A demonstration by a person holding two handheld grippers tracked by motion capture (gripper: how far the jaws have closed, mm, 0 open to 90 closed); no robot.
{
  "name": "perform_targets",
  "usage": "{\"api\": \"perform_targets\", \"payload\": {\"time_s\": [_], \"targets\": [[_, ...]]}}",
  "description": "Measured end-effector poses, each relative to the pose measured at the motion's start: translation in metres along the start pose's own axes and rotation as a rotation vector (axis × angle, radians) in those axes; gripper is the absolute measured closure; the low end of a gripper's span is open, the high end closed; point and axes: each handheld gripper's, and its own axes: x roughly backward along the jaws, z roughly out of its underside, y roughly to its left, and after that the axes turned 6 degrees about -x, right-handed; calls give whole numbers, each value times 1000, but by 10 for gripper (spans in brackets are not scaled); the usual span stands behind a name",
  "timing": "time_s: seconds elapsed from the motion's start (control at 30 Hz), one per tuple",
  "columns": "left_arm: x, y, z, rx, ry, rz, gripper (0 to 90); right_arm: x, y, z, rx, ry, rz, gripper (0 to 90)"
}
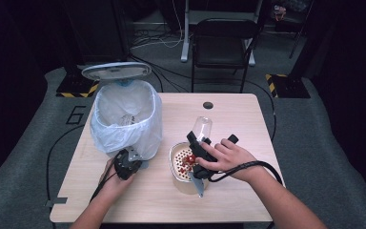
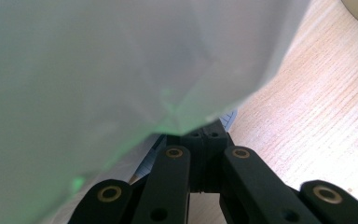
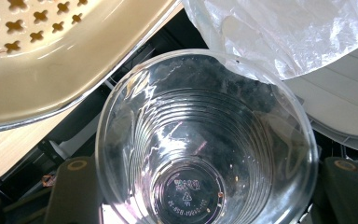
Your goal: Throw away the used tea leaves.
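My right gripper [image 1: 198, 143] is shut on a clear plastic cup [image 1: 203, 128], which lies tilted above a beige perforated bowl [image 1: 177, 177] holding small red pieces [image 1: 187, 161]. In the right gripper view the cup [image 3: 205, 140] sits between the two jaws and looks empty apart from a few specks; the bowl's rim [image 3: 51, 88] is at the upper left. My left gripper [image 1: 126, 164] is shut at the foot of a bin lined with a white bag [image 1: 124, 119]. Its closed jaws [image 2: 209, 135] lie under the bag's sagging plastic [image 2: 98, 70], close to a blue-white part of the bin.
The bin's lid [image 1: 116, 70] stands open behind the bag. The wooden table [image 1: 238, 124] has a round cable hole [image 1: 208, 105] near its far edge. A black chair [image 1: 224, 43] stands beyond the table, with cables on the floor.
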Motion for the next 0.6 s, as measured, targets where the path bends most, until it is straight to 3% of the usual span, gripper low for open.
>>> {"api": "perform_targets", "payload": {"time_s": [0.13, 0.23, 0.27, 0.3, 0.37, 0.4, 0.43, 0.5, 0.53, 0.57, 0.6], "targets": [[0, 0, 0, 2, -3, 2, 900, 1, -4, 0, -33, -14, -31, 348], [0, 0, 0, 5, -5, 1, 900, 1, -12, 3, -22, -34, -66, 348], [0, 0, 0, -1, 0, 1, 900, 2, -22, 6, 23, -31, -89, 348], [1, 1, 0, -16, 1, -1, 900, 1, -26, 9, -9, -41, -104, 348], [1, -1, 0, 9, 1, 8, 900, 0, -33, 13, -92, -63, -131, 348], [0, -1, 0, 17, -4, 0, 900, -1, -39, 17, -146, -79, -166, 349], [0, -1, 0, 15, 0, 1, 900, -5, -34, 21, -225, -102, -167, 349], [0, 0, 0, -5, 0, 1, 900, -10, -46, 28, -233, -100, -184, 350], [1, 3, -1, -55, 9, -2, 900, -13, -51, 32, -249, -105, -211, 350], [1, 4, -1, -56, 10, -4, 900, -16, -52, 34, -310, -103, -260, 350], [-1, -1, 0, 10, -9, -5, 900, -19, -54, 37, -405, -101, -284, 350]]}}
